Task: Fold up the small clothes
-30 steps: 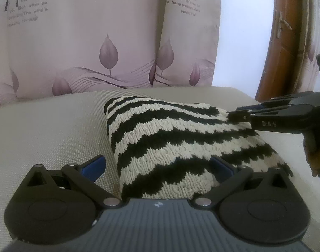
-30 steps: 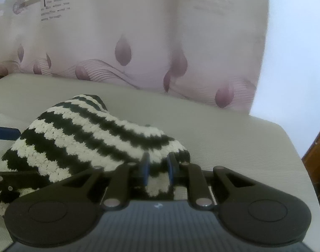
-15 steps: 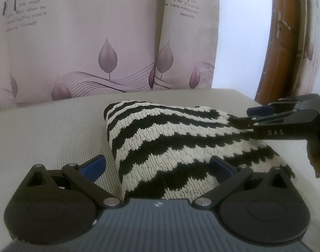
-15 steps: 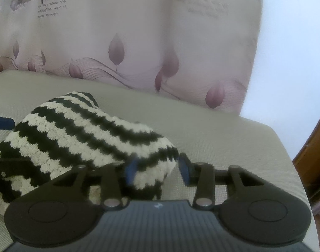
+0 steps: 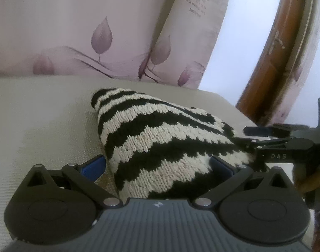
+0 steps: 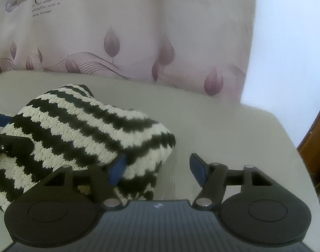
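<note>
From the left wrist view we find the striped knit garment [image 5: 160, 147] lying as a compact, doubled-over bundle on the grey cushion [image 5: 44, 115], so we judge the fold largely made, with only letting go, pulling clear and perhaps a last smoothing left. Our left gripper [image 5: 158, 166] points down at a slant toward the near end of the bundle, its blue pads spread wide on either side of the knit; the left pad stands clear of it, the right pad's contact is hidden by the cloth, and we see no pinch. At the right edge our right gripper [image 5: 250, 135] reaches in nearly level at the bundle's far corner, with a gap between its two fingers. From the right wrist view the right gripper [image 6: 158, 168] tilts down over the same corner; its jaws have just been opening, one pad lying against the wool, the other standing apart over bare cushion, so nothing is held. The curtain [image 6: 139, 31] hangs behind.
</note>
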A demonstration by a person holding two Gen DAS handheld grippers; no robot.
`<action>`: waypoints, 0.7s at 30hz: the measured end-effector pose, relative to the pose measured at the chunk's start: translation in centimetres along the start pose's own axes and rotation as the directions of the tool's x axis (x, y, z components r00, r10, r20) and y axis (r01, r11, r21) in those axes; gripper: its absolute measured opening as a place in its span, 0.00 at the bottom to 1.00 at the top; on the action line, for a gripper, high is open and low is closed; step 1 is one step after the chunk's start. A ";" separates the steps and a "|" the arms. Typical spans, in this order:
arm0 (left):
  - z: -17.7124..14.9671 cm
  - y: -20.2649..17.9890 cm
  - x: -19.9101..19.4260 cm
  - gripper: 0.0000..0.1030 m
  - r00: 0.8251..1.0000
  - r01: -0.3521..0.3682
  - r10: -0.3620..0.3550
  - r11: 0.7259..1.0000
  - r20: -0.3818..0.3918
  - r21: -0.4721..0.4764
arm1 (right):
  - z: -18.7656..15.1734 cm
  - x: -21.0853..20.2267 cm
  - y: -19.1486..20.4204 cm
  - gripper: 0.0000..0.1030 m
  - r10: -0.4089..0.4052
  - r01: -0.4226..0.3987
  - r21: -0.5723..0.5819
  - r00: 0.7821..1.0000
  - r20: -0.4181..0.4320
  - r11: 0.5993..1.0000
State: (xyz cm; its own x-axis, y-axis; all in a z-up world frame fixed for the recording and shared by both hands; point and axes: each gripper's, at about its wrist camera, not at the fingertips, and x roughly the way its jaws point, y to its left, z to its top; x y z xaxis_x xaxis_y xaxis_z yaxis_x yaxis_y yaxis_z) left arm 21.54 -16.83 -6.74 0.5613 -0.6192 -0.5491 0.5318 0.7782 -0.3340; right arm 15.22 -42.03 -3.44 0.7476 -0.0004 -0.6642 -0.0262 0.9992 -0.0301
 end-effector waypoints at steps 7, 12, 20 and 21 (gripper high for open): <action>0.9 2.7 2.2 1.00 0.984 0.148 -0.158 0.983 -0.087 -0.109 | -0.8 0.7 -3.3 0.65 0.162 -0.150 0.204 0.986 -0.039 0.967; 1.1 4.0 3.3 1.00 0.962 0.227 -0.245 0.963 -0.117 -0.146 | -1.8 0.8 -5.6 0.73 0.251 -0.226 0.294 0.967 -0.051 0.929; 1.3 4.9 4.1 1.00 0.940 0.298 -0.318 0.942 -0.127 -0.153 | -3.5 2.2 -8.1 0.79 0.429 -0.363 0.453 0.902 -0.048 0.814; 1.4 5.0 4.2 0.99 0.936 0.306 -0.327 0.939 -0.129 -0.156 | -3.6 2.5 -8.3 0.80 0.451 -0.383 0.468 0.891 -0.040 0.797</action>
State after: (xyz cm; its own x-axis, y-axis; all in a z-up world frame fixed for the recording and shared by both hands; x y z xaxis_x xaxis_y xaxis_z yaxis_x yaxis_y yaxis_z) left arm 27.40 -15.65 -9.65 0.2702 -0.8206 -0.5036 0.5723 0.5575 -0.6014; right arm 14.90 -50.49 -7.54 0.6282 0.4490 -0.6354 0.0036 0.8150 0.5795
